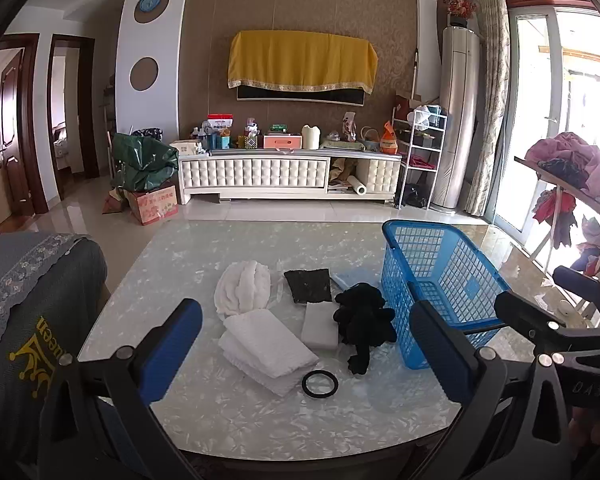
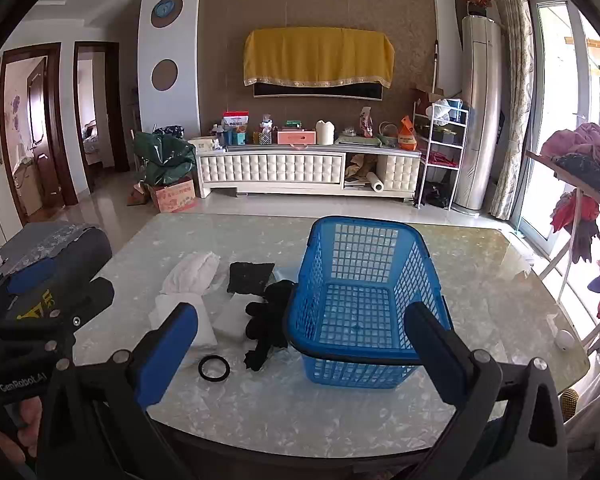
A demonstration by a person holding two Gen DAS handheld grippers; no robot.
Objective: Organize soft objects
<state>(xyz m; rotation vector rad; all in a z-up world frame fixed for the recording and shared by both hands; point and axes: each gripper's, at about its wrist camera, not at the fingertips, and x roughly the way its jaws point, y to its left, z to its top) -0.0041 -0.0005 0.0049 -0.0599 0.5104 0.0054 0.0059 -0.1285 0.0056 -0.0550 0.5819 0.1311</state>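
On the pale marble table lie a bunched white cloth, a folded white towel, a white foam block, a dark square pad, a black soft toy and a black ring. An empty blue plastic basket stands to their right. My left gripper hovers open above the near side of the pile, nothing between its blue pads. My right gripper is open too, in front of the basket, beside the toy and ring.
A chair back with a grey embroidered cover stands at the table's left edge. A rack heaped with clothes stands at the right by the window. A small white round object sits near the table's right edge. A cluttered TV cabinet is beyond the table.
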